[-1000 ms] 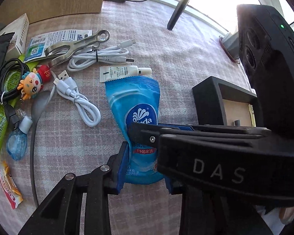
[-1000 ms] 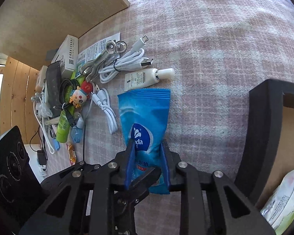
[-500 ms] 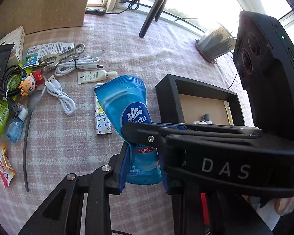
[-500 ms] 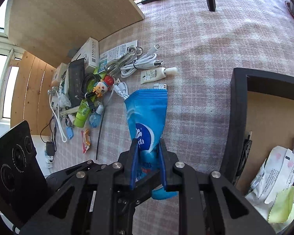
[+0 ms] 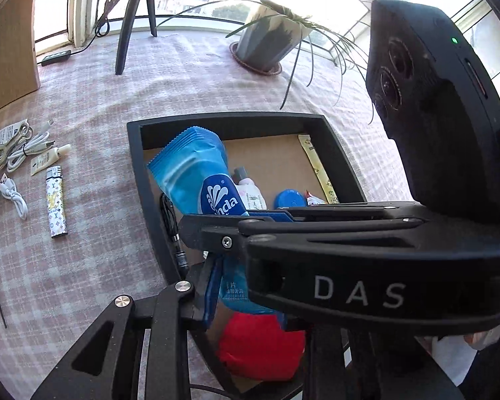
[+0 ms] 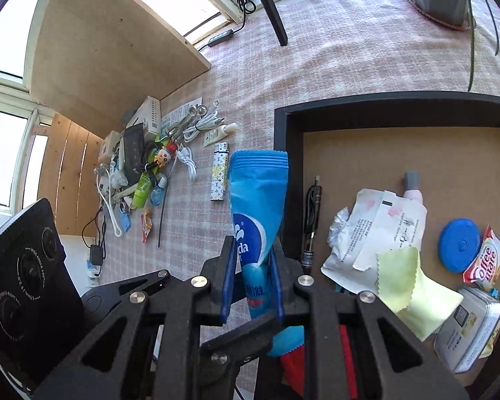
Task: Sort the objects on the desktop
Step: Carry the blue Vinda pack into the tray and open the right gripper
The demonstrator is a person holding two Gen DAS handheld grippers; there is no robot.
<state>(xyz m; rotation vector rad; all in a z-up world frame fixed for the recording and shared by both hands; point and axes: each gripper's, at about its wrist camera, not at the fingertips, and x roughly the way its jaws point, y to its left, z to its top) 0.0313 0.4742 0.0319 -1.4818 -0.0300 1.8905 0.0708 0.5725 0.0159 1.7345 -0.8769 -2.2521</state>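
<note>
Nearest to me, both tools grip the same blue wipes pack (image 6: 258, 206). Right gripper (image 6: 251, 276) has its blue pads pinched narrow on the pack's lower half, pack squeezed to a waist there. Left gripper (image 5: 246, 286) grips the same end from the side; its jaws have just been closing, with the pack between them. I read both as holding.

Pack's long axis runs away from the jaws, crimped top end farthest out and free. In the right wrist view that top sits over the left wall of the black tray (image 6: 285, 166); in the left wrist view it hangs above the tray's interior.

Tray already holds a pen, crumpled wrapper and blue disc.

Farther left on the checked cloth: a patterned lighter (image 5: 56, 201), then the cable-and-clutter pile (image 6: 143, 163).

My judgement: release comes next, pack lowered into the tray's near-left part.
</note>
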